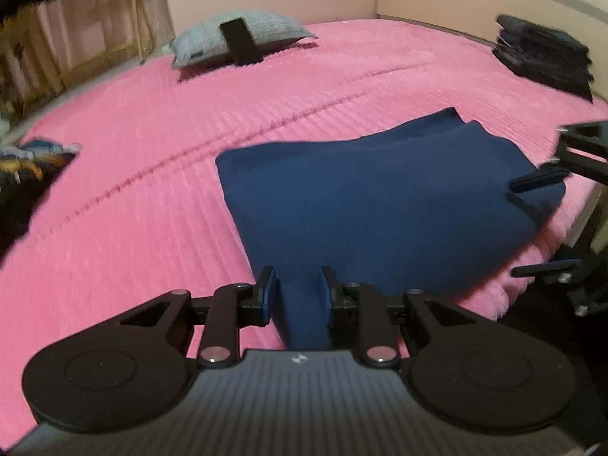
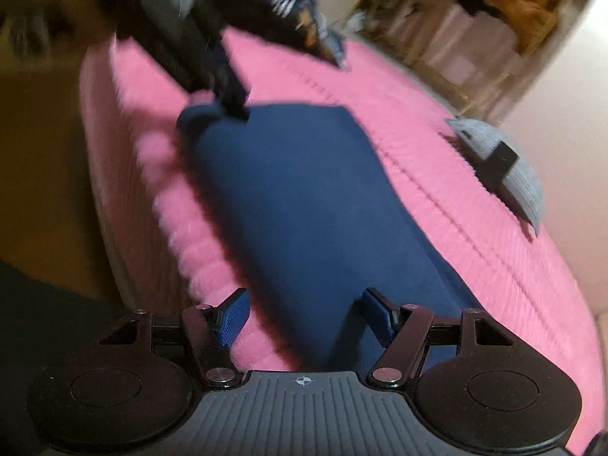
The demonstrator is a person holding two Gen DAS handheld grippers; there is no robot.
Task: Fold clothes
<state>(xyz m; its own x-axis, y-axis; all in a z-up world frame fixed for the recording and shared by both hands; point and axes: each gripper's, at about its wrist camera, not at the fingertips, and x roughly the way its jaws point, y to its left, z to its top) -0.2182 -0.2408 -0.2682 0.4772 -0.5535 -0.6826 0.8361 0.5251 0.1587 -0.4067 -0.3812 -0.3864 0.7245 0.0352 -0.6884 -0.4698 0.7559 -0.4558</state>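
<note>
A navy blue garment (image 1: pixel 380 197) lies folded on the pink bedspread (image 1: pixel 152 174) near the bed's front edge. My left gripper (image 1: pixel 298 285) is shut on a bunched corner of the garment, which runs back between its fingers. My right gripper (image 2: pixel 304 311) is open just above the garment's (image 2: pixel 304 197) near end, its blue pads (image 2: pixel 233 315) spread wide and holding nothing. In the left wrist view the right gripper (image 1: pixel 543 224) shows at the garment's right edge. In the right wrist view the left gripper (image 2: pixel 228 95) grips the far corner.
A grey pillow (image 1: pixel 243 36) with a black box (image 1: pixel 239 40) on it lies at the bed's far side. A stack of dark folded clothes (image 1: pixel 543 53) sits at the far right. A dark pile of clothes (image 1: pixel 26 178) lies at the left. The bed edge (image 2: pixel 114 197) drops off beside the garment.
</note>
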